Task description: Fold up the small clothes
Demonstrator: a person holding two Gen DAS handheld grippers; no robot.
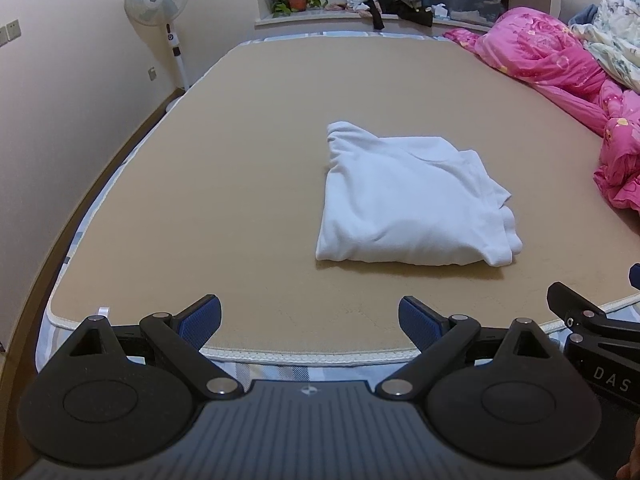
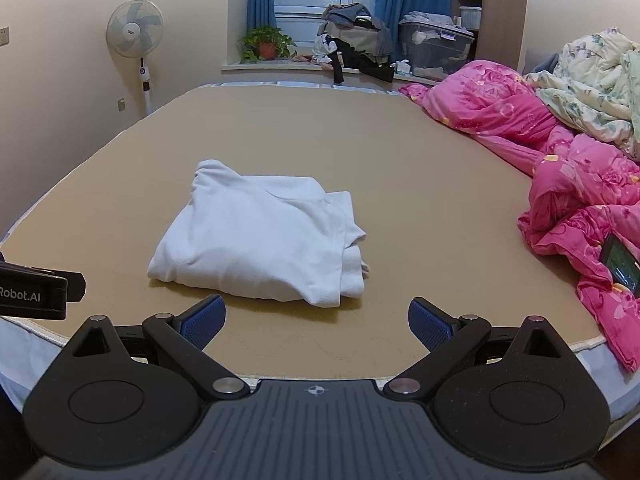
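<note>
A white, soft cotton garment (image 1: pixel 408 196), folded into a rough rectangle with its layered edges showing at the right side, lies flat on the tan mat (image 1: pixel 224 184) that covers the bed, a little way in from the near edge. The left gripper (image 1: pixel 310 318) hangs over that near edge with its blue-padded jaws spread wide and nothing between them; the right gripper (image 2: pixel 316 320) sits likewise, wide open and empty, with the garment just ahead and slightly to its left. The fold looks close to finished, so the main risk, as I judge it, is undoing it: the loose layers at the right edge could slip apart if a pad catches only the top ply, and a pinch taken too shallow could drag the bundle across the mat instead of lifting it. The crumpled pink floral quilt (image 2: pixel 576 184) lies heaped along the right side, well apart from the garment, with a dark phone (image 2: pixel 620 264) resting on it; a wide swing of the right gripper could snag it. Nothing stands between either gripper and the garment.
</note>
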